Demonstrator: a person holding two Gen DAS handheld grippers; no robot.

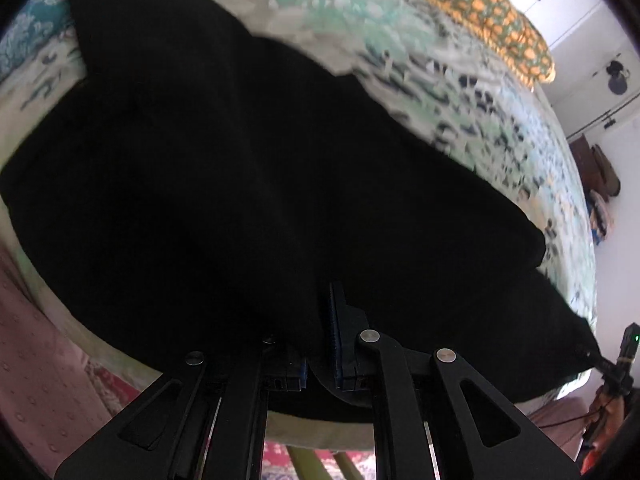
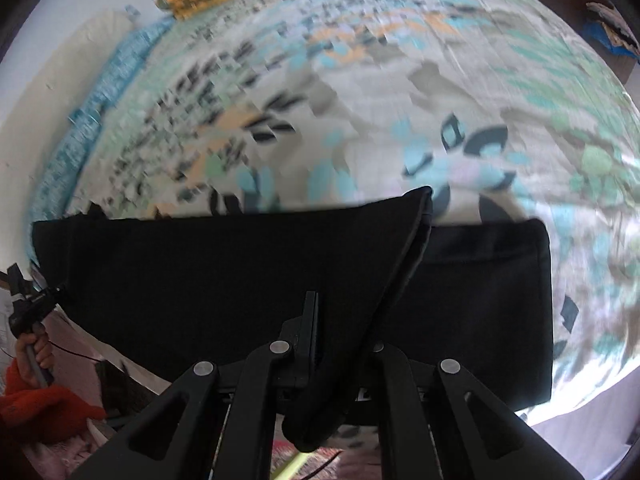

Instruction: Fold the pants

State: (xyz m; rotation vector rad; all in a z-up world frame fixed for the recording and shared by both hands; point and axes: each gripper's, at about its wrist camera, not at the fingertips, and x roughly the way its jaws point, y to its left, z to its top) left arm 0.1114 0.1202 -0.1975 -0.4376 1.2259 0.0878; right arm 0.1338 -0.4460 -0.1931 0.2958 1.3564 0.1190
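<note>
Pants (image 1: 248,200), black and soft, lie spread over a bed (image 1: 460,92) with a patterned cover, filling the middle of the left wrist frame and the lower half of the right wrist frame. Both tongs are pinching the cloth at its near edge: the left tongs (image 1: 320,336), at the bottom centre of their frame, are pressed together on a bunch of fabric, and the right tongs (image 2: 320,332), at the bottom centre of theirs, grip an edge that rises as a lifted flap toward the middle right of the frame.

The fabric looks limp and light, likely to sag and drape from any held point rather than keep a shape; it appears matte, not slippery, and in no way fragile. Held at 2 points along 1 edge, it should carry over as a sheet, though slack between the grips may wrinkle. Hems, the waistband and corners seem the surest places to take hold, since a single layer in the middle could slip free or drag the layer below.

A yellow-patterned pillow (image 1: 480,12) sits at the upper right of the left wrist frame. A hand (image 2: 38,354) above an orange sleeve shows at the lower left of the right wrist frame. No brand, label or writing can be read anywhere.
</note>
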